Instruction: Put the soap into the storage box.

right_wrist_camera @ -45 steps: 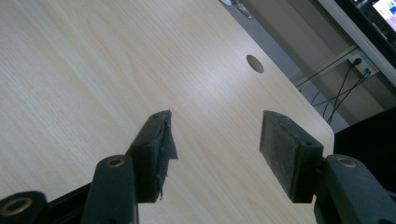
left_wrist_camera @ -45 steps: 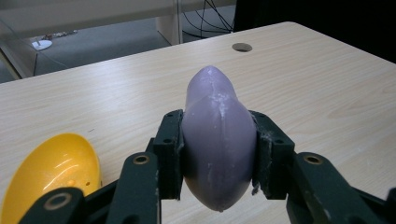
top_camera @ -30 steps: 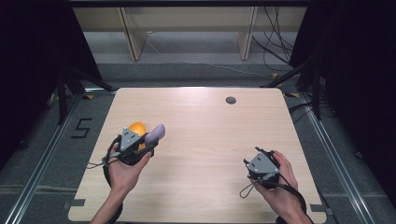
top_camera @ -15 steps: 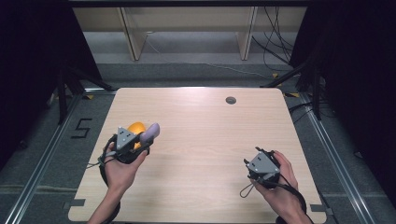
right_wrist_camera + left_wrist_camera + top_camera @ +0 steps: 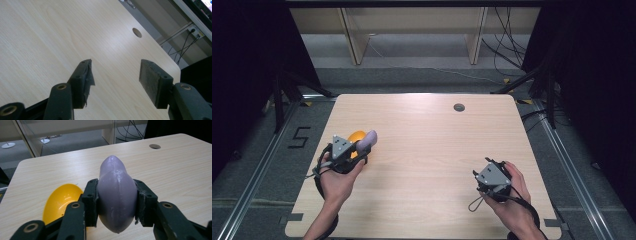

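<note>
While clamped on the purple eggplant [image 5: 117, 195] at its thick middle, the left tongs [image 5: 343, 150] hold it above the yellow bowl [image 5: 61, 201], near-left bench [image 5: 427, 150] | looks smooth, light, slightly soft: grip mid-body | right tongs [image 5: 115, 82] apart, idle near-right.

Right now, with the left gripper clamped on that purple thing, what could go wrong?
1. The left gripper pinches the smooth, rounded purple object at its widest part, so it may squirt out.
2. The yellow bowl lies just beside and below it; lowering carelessly could knock it.
3. The right gripper sits open and far off, so no backup catch.
</note>
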